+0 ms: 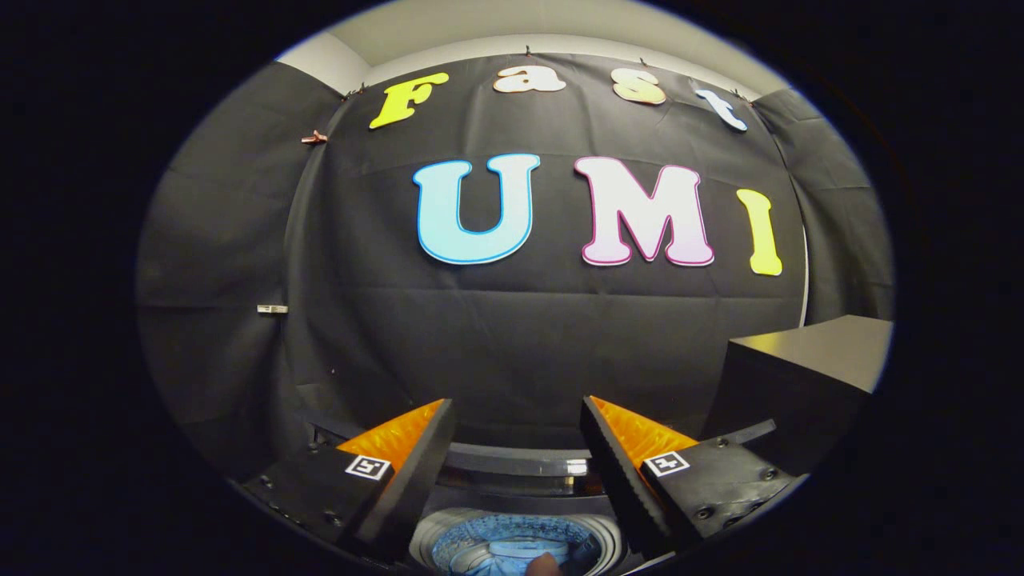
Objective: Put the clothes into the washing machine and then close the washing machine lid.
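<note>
Gripper view has my gripper (516, 416) spread wide with nothing held, its fingers above the washing machine (512, 464). Between and below them, blue clothes (512, 548) lie in the drum. Off to the right stands a black box (808, 376).

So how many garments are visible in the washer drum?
1: a blue garment lies in the washing machine drum, below and between the open gripper's fingers. More may be hidden underneath.
</note>
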